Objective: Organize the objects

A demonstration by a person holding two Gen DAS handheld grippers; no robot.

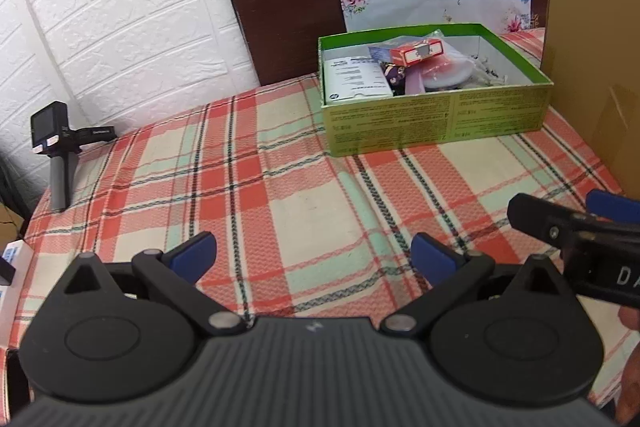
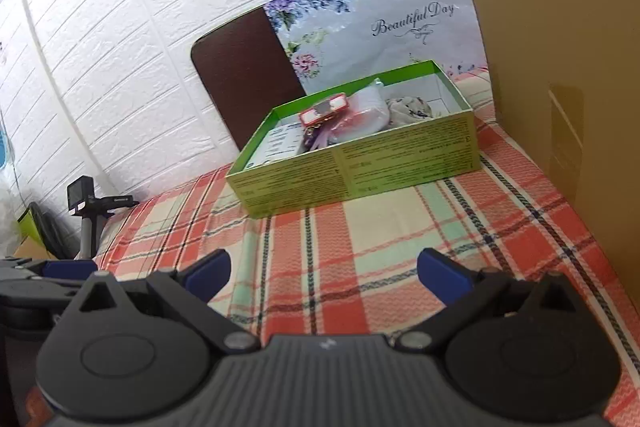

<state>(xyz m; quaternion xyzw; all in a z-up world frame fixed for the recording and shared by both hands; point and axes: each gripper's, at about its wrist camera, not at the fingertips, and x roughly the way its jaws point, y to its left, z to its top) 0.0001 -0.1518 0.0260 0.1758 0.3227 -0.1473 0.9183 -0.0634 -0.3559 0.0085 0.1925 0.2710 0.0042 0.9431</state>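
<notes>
Box [image 1: 436,119] of green card sits far on the plaid desk [image 1: 280,187], filled; left hand-held gripper [image 1: 314,253] and right hand-held gripper [image 2: 324,271] both released, empty.

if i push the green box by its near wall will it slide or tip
Probably slide: the green box is low and wide, sitting flat on the plaid cloth. The cloth may bunch and drag. Its thin card wall could flex, and the orange pack lying on top may shift.
</notes>
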